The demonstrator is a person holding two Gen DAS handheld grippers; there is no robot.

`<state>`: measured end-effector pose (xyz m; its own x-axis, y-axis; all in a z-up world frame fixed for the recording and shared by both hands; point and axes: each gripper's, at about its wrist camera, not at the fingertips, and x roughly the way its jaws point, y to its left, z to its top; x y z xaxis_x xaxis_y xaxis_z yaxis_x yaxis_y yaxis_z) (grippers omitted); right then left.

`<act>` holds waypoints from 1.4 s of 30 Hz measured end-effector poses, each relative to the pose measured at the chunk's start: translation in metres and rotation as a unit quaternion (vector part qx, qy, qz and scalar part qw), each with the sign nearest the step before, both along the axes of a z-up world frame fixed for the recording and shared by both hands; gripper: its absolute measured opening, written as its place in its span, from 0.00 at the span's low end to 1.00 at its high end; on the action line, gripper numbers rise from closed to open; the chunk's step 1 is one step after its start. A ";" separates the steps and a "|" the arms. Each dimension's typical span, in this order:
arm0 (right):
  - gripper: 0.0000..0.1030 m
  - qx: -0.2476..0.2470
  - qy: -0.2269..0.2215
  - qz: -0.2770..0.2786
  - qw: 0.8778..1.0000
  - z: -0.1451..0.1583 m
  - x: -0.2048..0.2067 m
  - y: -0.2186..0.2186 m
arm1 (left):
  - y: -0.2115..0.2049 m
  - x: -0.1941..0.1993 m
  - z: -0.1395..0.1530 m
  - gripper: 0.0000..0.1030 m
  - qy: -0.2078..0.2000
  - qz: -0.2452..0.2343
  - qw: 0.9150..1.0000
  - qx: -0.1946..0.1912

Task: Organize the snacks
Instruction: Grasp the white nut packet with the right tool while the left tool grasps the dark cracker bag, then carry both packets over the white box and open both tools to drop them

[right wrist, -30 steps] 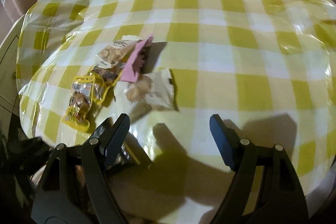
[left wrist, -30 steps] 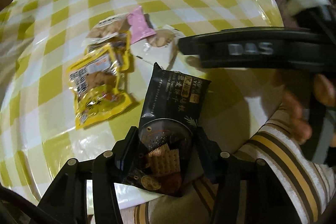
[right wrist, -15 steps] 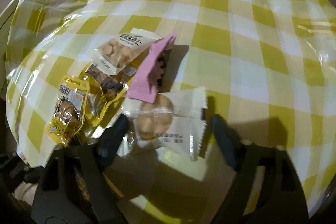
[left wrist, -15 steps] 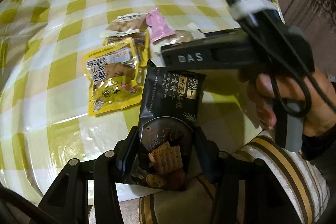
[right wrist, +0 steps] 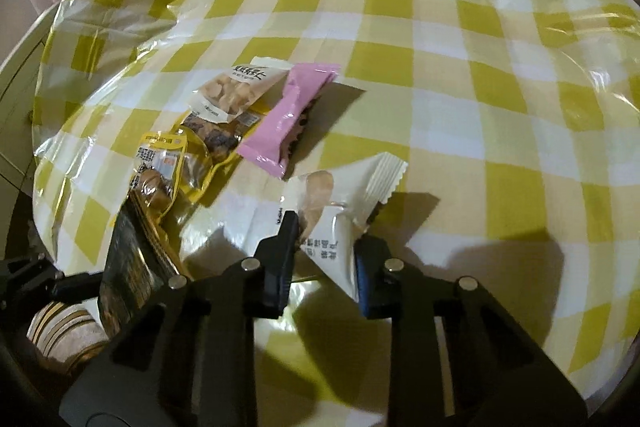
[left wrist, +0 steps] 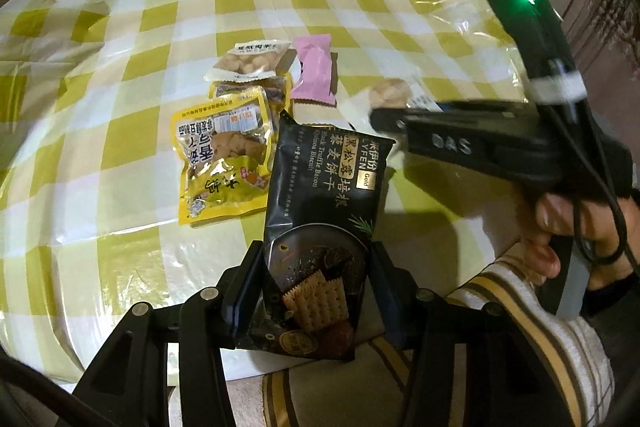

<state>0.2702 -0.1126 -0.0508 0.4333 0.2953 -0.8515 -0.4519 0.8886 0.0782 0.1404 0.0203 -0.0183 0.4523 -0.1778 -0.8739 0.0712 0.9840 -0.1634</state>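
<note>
My left gripper (left wrist: 316,263) is shut on a black biscuit packet (left wrist: 324,187) and holds it at the table's near edge; the packet also shows edge-on in the right wrist view (right wrist: 128,259). My right gripper (right wrist: 324,235) is shut on a white cookie packet (right wrist: 344,195), whose far end rests on the cloth. Beyond them lie a pink packet (right wrist: 288,119), a beige snack bag (right wrist: 236,91) and yellow snack bags (left wrist: 224,159) in a loose cluster. In the left wrist view the right gripper (left wrist: 384,117) reaches in from the right over the white packet (left wrist: 390,95).
The round table (right wrist: 460,47) has a yellow and white checked cloth under clear plastic. Its near edge runs just under both grippers. The person's striped sleeve (left wrist: 532,307) and hand sit at the lower right of the left wrist view. Curtains hang behind the table.
My right gripper moved forward to the white cookie packet and closed on it. My left gripper kept hold of the black packet and drifted slightly.
</note>
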 end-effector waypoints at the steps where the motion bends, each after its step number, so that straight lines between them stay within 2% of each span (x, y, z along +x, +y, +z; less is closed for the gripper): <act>1: 0.27 0.003 0.001 -0.003 1.000 0.001 -0.002 -0.004 | 0.001 -0.001 0.001 0.50 0.000 0.002 1.000 0.000; 10: 0.25 0.022 -0.002 -0.025 0.999 0.013 -0.019 -0.035 | -0.002 -0.009 0.009 0.50 -0.006 0.014 1.000 -0.012; 17: 0.25 0.039 -0.001 -0.044 0.998 0.021 -0.032 -0.061 | -0.014 0.002 0.008 0.50 -0.010 0.013 1.000 -0.017; 31: 0.25 0.049 -0.005 -0.078 0.996 0.035 -0.060 -0.112 | -0.048 0.000 0.020 0.50 -0.015 -0.022 1.000 -0.017; 42: 0.25 0.051 -0.005 -0.116 0.992 0.040 -0.080 -0.164 | -0.103 0.003 0.029 0.50 -0.016 -0.077 0.997 -0.023</act>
<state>0.1899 -0.2763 -0.0107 0.5086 0.2712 -0.8172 -0.2373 0.9565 0.1697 0.1435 -0.0823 0.0107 0.4441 -0.2864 -0.8490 0.2263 0.9527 -0.2030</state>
